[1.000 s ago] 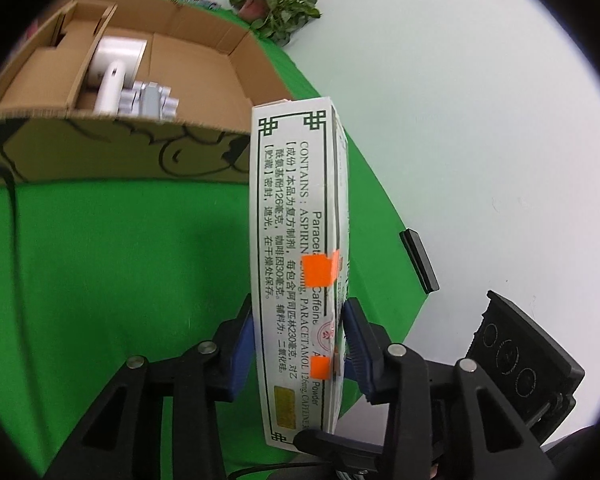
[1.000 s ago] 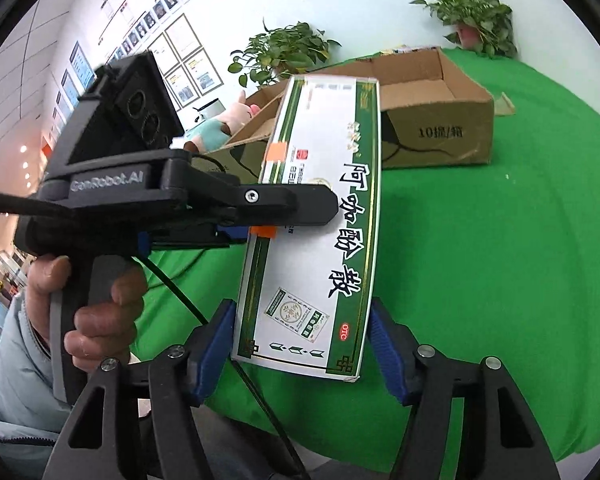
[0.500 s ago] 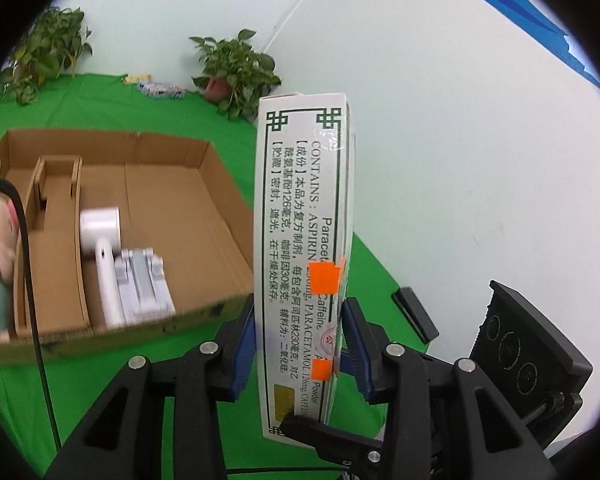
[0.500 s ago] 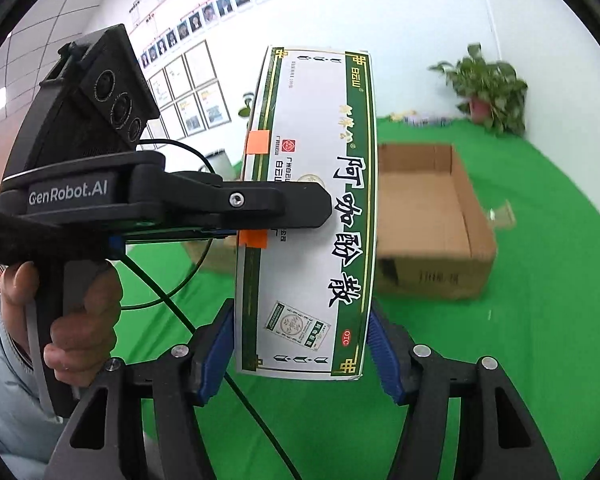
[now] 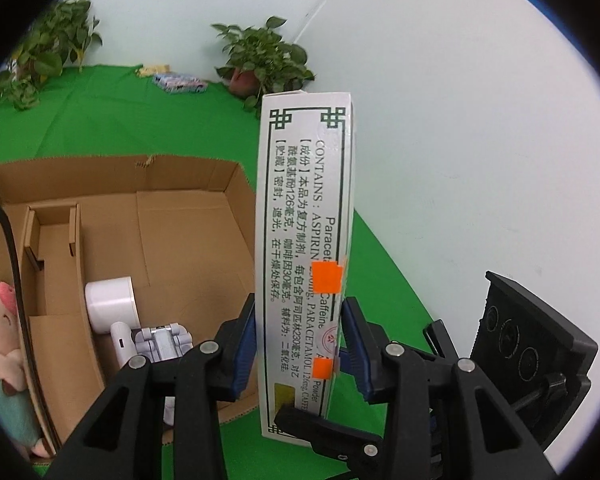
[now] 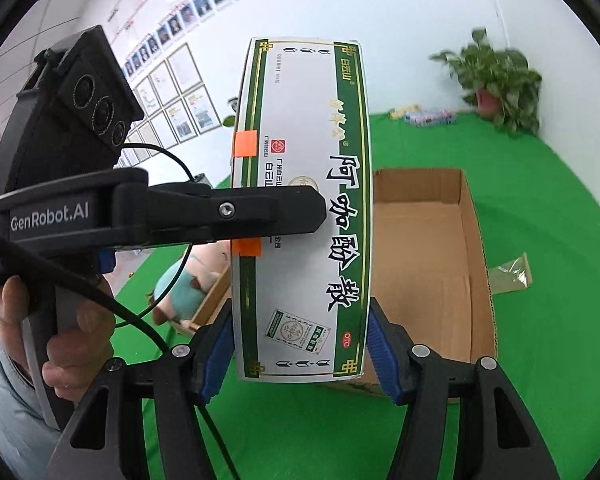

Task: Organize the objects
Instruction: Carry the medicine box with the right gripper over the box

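A tall white-and-green medicine box [image 5: 304,240] [image 6: 300,208] hangs upright in the air, gripped by both grippers. My left gripper [image 5: 298,332] is shut on its narrow sides, blue pads [image 5: 244,344] pressing low on the carton. My right gripper [image 6: 300,344] is shut across its wide printed face near the bottom. One of the left gripper's fingers [image 6: 260,212] lies across that face. The open cardboard box [image 5: 160,220] [image 6: 420,260] sits on the green cloth just below and behind the carton.
Inside the cardboard box lie a white hair-dryer-like item [image 5: 110,300] and a grey folded piece [image 5: 162,340]. A plush pig [image 5: 0,340] [image 6: 188,280] leans at its side. Potted plants [image 5: 264,60] [image 6: 496,80] stand at the wall. A hand [image 6: 72,344] holds the left gripper's handle.
Both grippers have risen with the medicine box and moved over toward the cardboard box, whose inside now shows from above. The right pads have drawn in against the carton's edges.
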